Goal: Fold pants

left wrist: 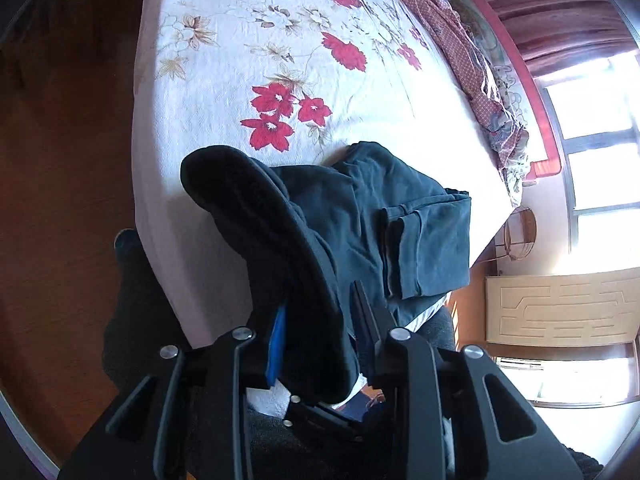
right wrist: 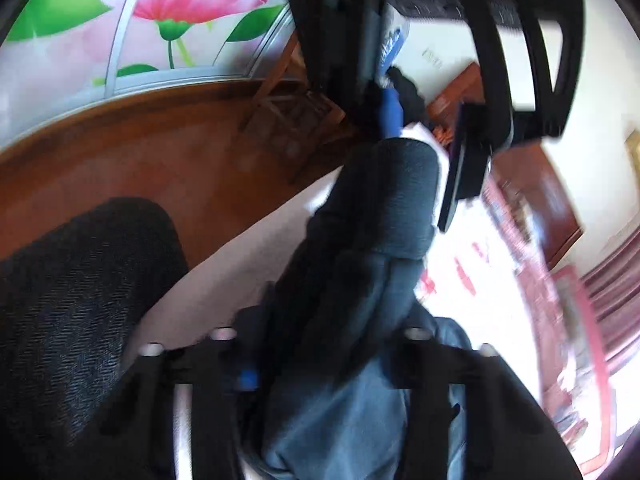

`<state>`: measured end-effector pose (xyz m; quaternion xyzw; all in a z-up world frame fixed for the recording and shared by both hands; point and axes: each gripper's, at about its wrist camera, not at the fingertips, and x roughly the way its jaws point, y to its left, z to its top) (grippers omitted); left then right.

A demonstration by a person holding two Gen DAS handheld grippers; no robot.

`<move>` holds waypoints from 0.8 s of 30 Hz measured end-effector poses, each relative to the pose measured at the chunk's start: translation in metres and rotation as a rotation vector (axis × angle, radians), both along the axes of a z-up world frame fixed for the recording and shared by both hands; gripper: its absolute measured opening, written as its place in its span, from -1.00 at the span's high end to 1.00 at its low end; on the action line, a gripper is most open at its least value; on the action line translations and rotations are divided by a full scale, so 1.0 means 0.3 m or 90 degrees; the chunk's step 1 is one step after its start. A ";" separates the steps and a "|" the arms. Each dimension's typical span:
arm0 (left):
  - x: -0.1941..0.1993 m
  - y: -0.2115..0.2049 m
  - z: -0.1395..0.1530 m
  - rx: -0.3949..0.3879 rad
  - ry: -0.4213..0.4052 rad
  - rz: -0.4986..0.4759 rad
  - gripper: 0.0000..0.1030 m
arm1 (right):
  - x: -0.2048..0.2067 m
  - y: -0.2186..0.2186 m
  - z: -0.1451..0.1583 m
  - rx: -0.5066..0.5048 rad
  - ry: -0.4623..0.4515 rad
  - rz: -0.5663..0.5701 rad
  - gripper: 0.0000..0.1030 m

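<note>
Dark teal pants lie partly folded at the near corner of a bed with a white sheet printed with red flowers. My left gripper is shut on a thick fold of the pants, and the cloth arches up and away from its fingers. In the blurred right wrist view, my right gripper is shut on another part of the pants. The cloth stretches up from it to the left gripper, which hangs above the bed's edge. The pads of both grippers are mostly hidden by cloth.
A red patterned blanket lies bunched along the far side of the bed. Wooden floor runs to the left, where a person's dark-clad leg stands by the bed. A bright window and a wooden chair lie beyond.
</note>
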<state>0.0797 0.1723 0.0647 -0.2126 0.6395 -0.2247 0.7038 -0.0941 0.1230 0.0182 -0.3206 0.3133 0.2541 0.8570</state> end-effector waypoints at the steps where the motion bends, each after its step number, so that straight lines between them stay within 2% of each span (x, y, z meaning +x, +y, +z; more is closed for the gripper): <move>1: 0.002 0.006 0.018 -0.008 -0.010 0.004 0.12 | 0.042 -0.048 0.039 0.051 0.046 -0.022 0.74; 3: 0.005 0.030 0.060 -0.027 -0.040 0.023 0.00 | 0.127 -0.164 0.116 0.164 0.123 -0.070 0.76; 4: 0.006 0.039 0.088 -0.040 -0.055 0.029 -0.18 | 0.161 -0.224 0.151 0.203 0.140 -0.091 0.76; 5: 0.002 0.051 0.125 -0.052 -0.075 0.038 -0.26 | 0.186 -0.290 0.187 0.241 0.150 -0.110 0.76; 7: -0.015 0.060 0.222 -0.077 -0.144 0.056 -0.60 | 0.219 -0.430 0.255 0.309 0.158 -0.150 0.76; 9: -0.043 0.067 0.309 -0.087 -0.207 0.070 -0.81 | 0.221 -0.586 0.311 0.364 0.146 -0.193 0.76; 11: -0.071 0.051 0.369 -0.101 -0.251 0.067 -0.82 | 0.201 -0.775 0.338 0.439 0.146 -0.239 0.76; 13: -0.097 0.018 0.388 -0.109 -0.273 0.061 -0.91 | 0.159 -0.983 0.333 0.518 0.140 -0.299 0.76; 15: -0.117 -0.060 0.365 -0.114 -0.281 0.038 -0.92 | 0.102 -1.198 0.266 0.616 0.135 -0.360 0.76; 17: -0.139 -0.150 0.308 -0.117 -0.268 0.002 -0.92 | 0.049 -1.359 0.124 0.700 0.174 -0.415 0.76; 19: -0.162 -0.256 0.211 -0.114 -0.245 -0.036 -0.93 | -0.006 -1.482 -0.075 0.714 0.201 -0.535 0.69; 20: -0.167 -0.309 0.156 -0.105 -0.224 -0.058 -0.93 | -0.015 -1.540 -0.180 0.702 0.250 -0.602 0.49; 21: -0.176 -0.374 0.089 -0.088 -0.197 -0.082 -0.93 | -0.038 -1.580 -0.253 0.762 0.274 -0.621 0.53; 22: -0.187 -0.422 0.037 -0.079 -0.176 -0.101 -0.93 | -0.078 -1.612 -0.262 0.850 0.263 -0.621 0.56; 23: -0.201 -0.469 -0.017 -0.062 -0.154 -0.121 -0.93 | -0.096 -1.620 -0.242 0.865 0.260 -0.638 0.45; 24: -0.217 -0.516 -0.066 -0.037 -0.138 -0.137 -0.93 | -0.107 -1.620 -0.211 0.847 0.256 -0.655 0.39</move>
